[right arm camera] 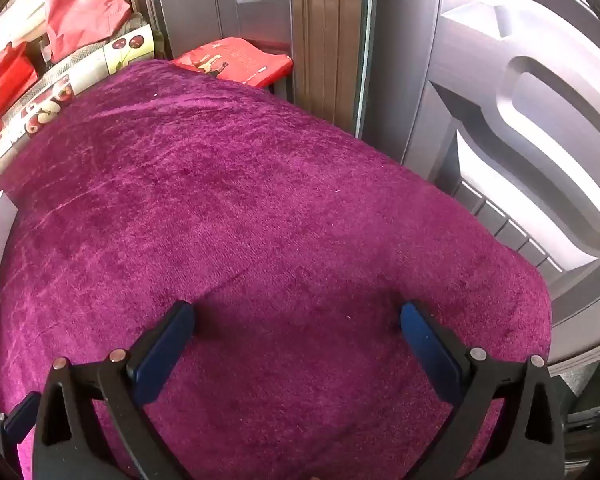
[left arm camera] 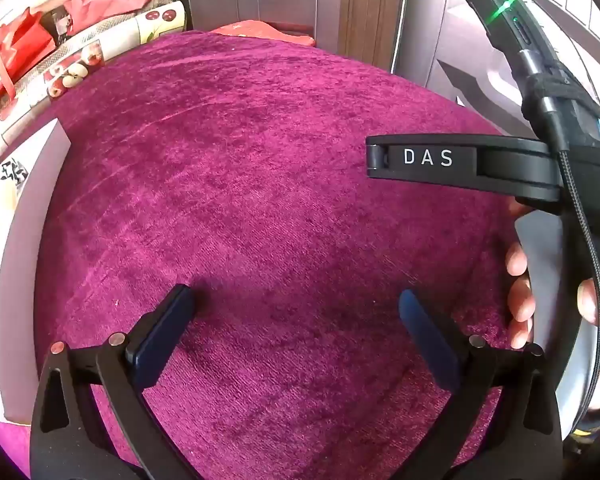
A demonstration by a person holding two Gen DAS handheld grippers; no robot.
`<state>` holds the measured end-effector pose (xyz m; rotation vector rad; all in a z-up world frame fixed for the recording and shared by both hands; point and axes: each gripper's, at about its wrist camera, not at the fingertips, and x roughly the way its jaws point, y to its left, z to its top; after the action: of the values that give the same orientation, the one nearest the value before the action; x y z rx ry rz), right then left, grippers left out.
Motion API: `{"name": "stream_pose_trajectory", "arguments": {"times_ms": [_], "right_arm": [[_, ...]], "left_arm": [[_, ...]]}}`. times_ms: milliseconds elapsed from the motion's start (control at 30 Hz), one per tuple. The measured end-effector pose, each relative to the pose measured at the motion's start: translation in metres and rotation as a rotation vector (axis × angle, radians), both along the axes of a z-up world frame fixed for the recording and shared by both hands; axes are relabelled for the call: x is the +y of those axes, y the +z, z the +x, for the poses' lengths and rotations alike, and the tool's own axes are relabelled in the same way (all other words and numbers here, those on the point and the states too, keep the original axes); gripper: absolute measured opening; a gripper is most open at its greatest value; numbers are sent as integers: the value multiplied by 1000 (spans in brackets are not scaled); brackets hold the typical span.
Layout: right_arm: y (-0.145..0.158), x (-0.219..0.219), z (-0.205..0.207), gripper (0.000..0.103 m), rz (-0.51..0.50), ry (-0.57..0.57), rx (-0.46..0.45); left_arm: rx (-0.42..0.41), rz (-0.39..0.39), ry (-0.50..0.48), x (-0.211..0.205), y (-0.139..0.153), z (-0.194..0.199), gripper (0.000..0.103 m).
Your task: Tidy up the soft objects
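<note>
A magenta plush cloth (left arm camera: 240, 168) lies spread flat over the table and fills both views; it also shows in the right wrist view (right arm camera: 240, 208). My left gripper (left arm camera: 296, 300) is open and empty, its blue-padded fingers wide apart just above the cloth's near part. My right gripper (right arm camera: 296, 312) is open and empty over the cloth's near right part. In the left wrist view the right gripper's body (left arm camera: 460, 164), marked DAS, shows side-on at the right, held by a hand (left arm camera: 520, 292). In the right wrist view a tip of the left gripper (right arm camera: 16, 420) shows at the lower left.
A fruit-print covering (left arm camera: 80, 60) with red bags (left arm camera: 12, 60) lies along the far left. A flat red packet (right arm camera: 236, 60) sits beyond the cloth's far edge. A white board (left arm camera: 24, 240) lies on the left. Grey panelled doors (right arm camera: 520, 120) stand at the right and behind.
</note>
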<state>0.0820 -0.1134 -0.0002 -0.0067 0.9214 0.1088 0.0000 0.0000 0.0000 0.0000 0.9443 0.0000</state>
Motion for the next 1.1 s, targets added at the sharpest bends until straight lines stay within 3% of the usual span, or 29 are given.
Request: {"name": "stream_pose_trajectory", "arguments": {"times_ms": [1100], "right_arm": [[1, -6, 0, 103, 22, 3, -5]], "left_arm": [[0, -2, 0, 1, -2, -8, 102]]}}
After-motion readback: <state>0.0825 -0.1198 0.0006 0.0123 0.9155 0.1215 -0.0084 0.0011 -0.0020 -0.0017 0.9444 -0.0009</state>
